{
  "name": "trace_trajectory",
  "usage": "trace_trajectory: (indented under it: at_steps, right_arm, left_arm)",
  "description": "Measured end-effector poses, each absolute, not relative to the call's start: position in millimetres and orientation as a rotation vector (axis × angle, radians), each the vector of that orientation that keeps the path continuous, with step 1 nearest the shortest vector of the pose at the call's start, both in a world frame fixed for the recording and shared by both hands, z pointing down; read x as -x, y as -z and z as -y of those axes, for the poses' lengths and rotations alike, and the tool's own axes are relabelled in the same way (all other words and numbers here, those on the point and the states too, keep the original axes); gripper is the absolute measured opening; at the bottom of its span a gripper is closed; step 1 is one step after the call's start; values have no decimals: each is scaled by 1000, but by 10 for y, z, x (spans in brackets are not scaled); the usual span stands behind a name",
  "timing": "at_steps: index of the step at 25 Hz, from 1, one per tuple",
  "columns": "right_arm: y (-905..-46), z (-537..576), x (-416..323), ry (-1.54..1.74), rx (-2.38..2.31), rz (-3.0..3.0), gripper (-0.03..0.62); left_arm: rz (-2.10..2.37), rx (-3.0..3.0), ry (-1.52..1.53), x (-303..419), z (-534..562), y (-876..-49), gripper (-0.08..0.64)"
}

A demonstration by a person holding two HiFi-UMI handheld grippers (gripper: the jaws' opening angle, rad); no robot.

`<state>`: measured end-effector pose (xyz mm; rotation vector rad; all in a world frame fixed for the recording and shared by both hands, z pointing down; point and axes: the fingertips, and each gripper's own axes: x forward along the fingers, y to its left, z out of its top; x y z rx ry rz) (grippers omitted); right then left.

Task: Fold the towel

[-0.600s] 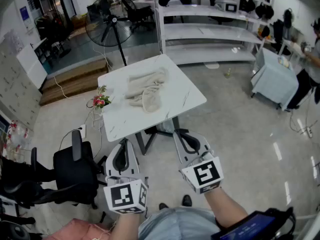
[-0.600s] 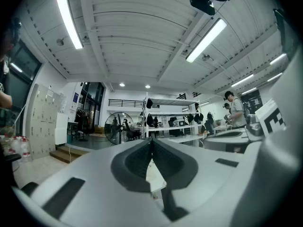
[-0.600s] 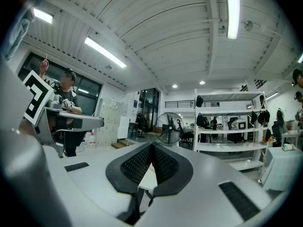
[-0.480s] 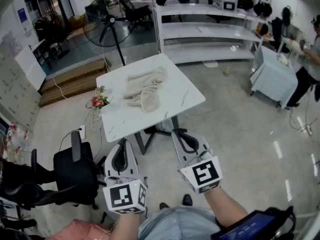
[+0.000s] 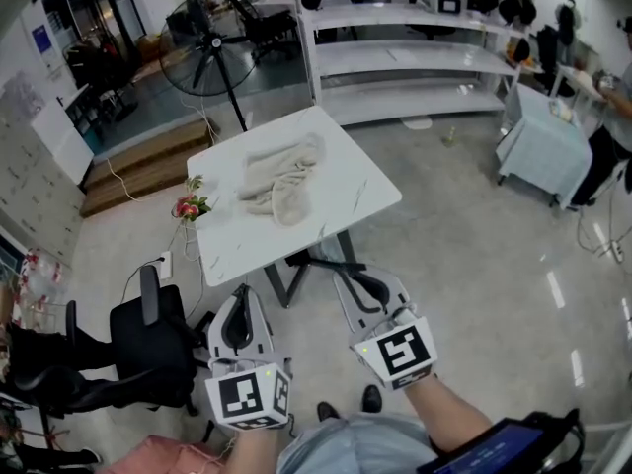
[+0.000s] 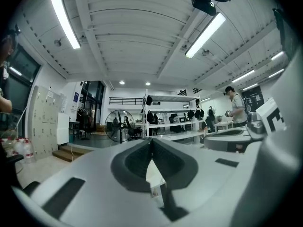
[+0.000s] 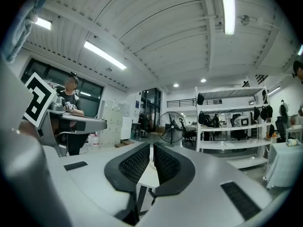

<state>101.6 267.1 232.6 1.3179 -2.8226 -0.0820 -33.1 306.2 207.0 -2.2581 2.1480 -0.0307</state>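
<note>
The beige towel [image 5: 281,181] lies crumpled on a white marble-look table [image 5: 346,200] in the head view, toward the table's far left part. Both grippers are held level well short of the table, above the floor and close to the person's body. My left gripper [image 5: 240,294] is shut with nothing between its jaws, which meet in the left gripper view [image 6: 151,142]. My right gripper [image 5: 346,273] is also shut and empty, its ribbed pads [image 7: 142,162] standing nearly together in the right gripper view [image 7: 152,148]. Neither gripper touches the towel.
A black office chair [image 5: 148,349] stands left of the grippers. A small bunch of flowers [image 5: 186,207] sits by the table's left edge. Behind the table are a standing fan [image 5: 202,42], wooden steps [image 5: 148,161] and white shelving [image 5: 415,57]. A covered cart [image 5: 548,151] and a person [image 5: 607,156] are at right.
The head view has drifted a little, so the table and towel sit slightly further left and higher. Both grippers stay shut and keep about the same place before the body.
</note>
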Motion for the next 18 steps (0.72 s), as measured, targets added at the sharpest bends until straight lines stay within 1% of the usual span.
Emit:
trace_trajectory:
  at_steps: [4,11,18]
  right_arm:
    - [-2414,-2619,-1110,102,-1257,2833,48]
    - [-2592,-2426,-1186,102,-1197,2835,51]
    - [-2797,-1937,-887,87,-1115,2802,64]
  left_arm:
    - [-2153,2247,56,214,-2995,-2130,8]
    - [-2195,2212,101,141,-2852,-2210,8]
    - [-2258,2208,99,402,-2380,-2426,8]
